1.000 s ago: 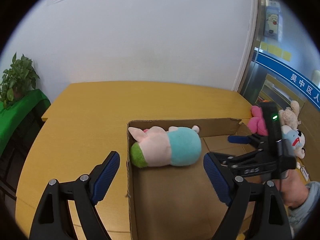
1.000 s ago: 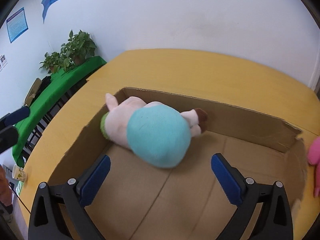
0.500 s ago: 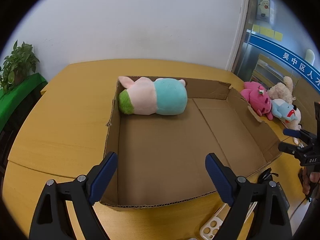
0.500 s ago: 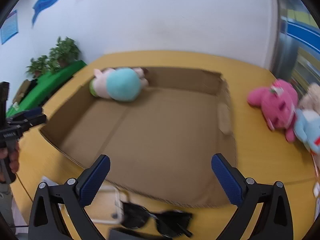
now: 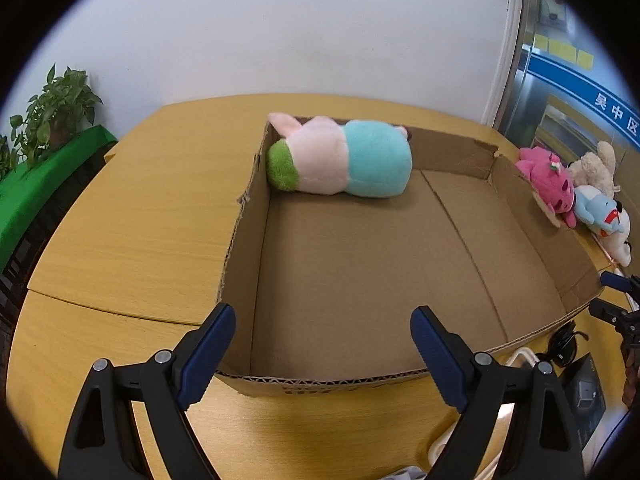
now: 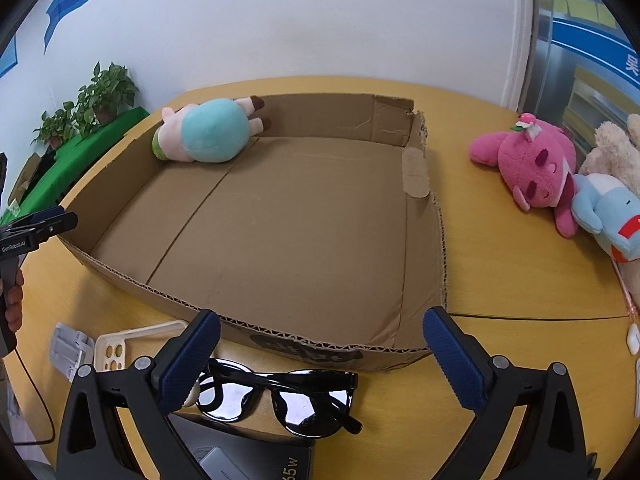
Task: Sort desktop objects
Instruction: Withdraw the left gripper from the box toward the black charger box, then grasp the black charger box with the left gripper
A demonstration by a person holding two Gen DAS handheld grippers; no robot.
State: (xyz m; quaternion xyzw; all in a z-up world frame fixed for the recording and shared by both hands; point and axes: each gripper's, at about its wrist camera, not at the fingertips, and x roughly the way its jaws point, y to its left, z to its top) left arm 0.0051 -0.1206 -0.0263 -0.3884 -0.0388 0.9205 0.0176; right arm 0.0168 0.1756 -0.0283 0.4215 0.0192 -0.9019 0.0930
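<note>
A shallow cardboard box (image 5: 472, 160) (image 6: 320, 350) lies on the yellow table. A pink, teal and green plush (image 5: 340, 162) (image 6: 204, 132) lies in its far left corner. My left gripper (image 5: 322, 352) is open and empty over the box's near left edge. My right gripper (image 6: 320, 360) is open and empty above the box's near wall, over black sunglasses (image 6: 280, 398). A pink plush (image 6: 528, 160), a blue plush (image 6: 608, 208) and a beige plush (image 6: 612, 148) lie on the table right of the box.
A white perforated holder (image 6: 120, 344) and a white clip piece (image 6: 68, 350) lie left of the sunglasses. A dark boxed item (image 6: 248, 460) sits under them. Potted plants on a green-covered bench (image 5: 36, 148) stand beyond the table's left edge.
Both grippers have pulled back from the plush in the box towards the near edge of the table. The plush stays in the far corner. The sunglasses have come into the right wrist view.
</note>
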